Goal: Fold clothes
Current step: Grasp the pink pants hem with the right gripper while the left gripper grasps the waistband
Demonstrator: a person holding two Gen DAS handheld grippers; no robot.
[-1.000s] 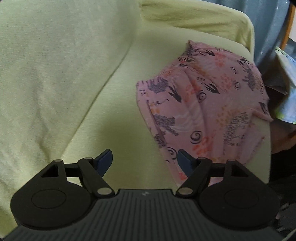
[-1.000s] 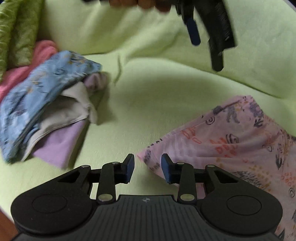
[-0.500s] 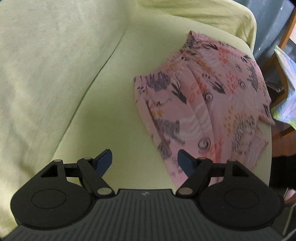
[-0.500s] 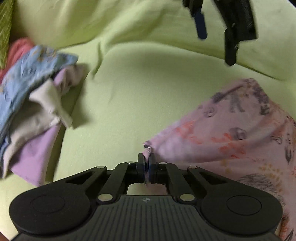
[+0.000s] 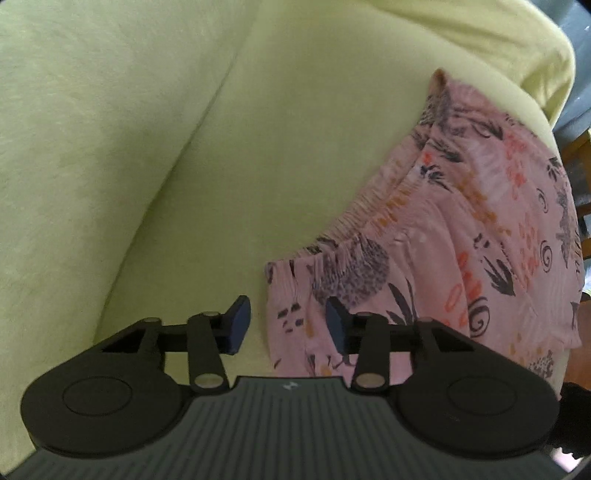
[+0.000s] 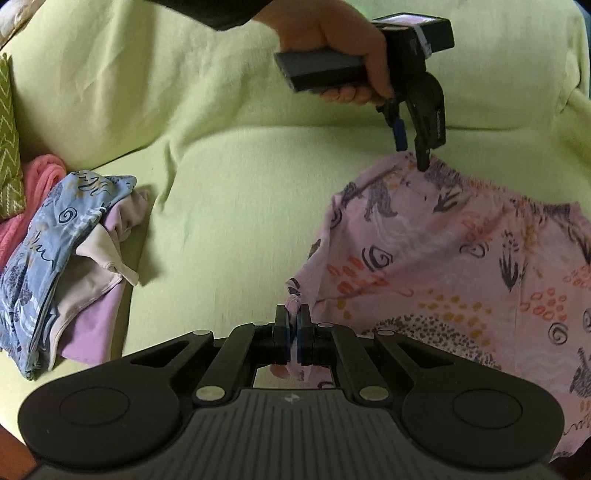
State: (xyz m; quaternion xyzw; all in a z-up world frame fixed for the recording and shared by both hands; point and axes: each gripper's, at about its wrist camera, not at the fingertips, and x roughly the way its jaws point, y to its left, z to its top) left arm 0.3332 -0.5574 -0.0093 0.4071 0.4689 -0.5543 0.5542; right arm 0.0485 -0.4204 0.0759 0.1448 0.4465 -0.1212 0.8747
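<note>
Pink patterned shorts [image 6: 443, 266] lie spread on a green sofa [image 6: 240, 177], at three o'clock in the right wrist view. The right gripper [image 6: 292, 325] pinches their near corner. The left gripper [image 5: 286, 325], jaws wide, straddles the waistband corner; it likely must clamp there next before folding.

Black linkage arms, silver pivot screws and blue pads are seen on each gripper [image 6: 292, 334]; a dark sleeve [image 6: 214, 11] is worn.
</note>
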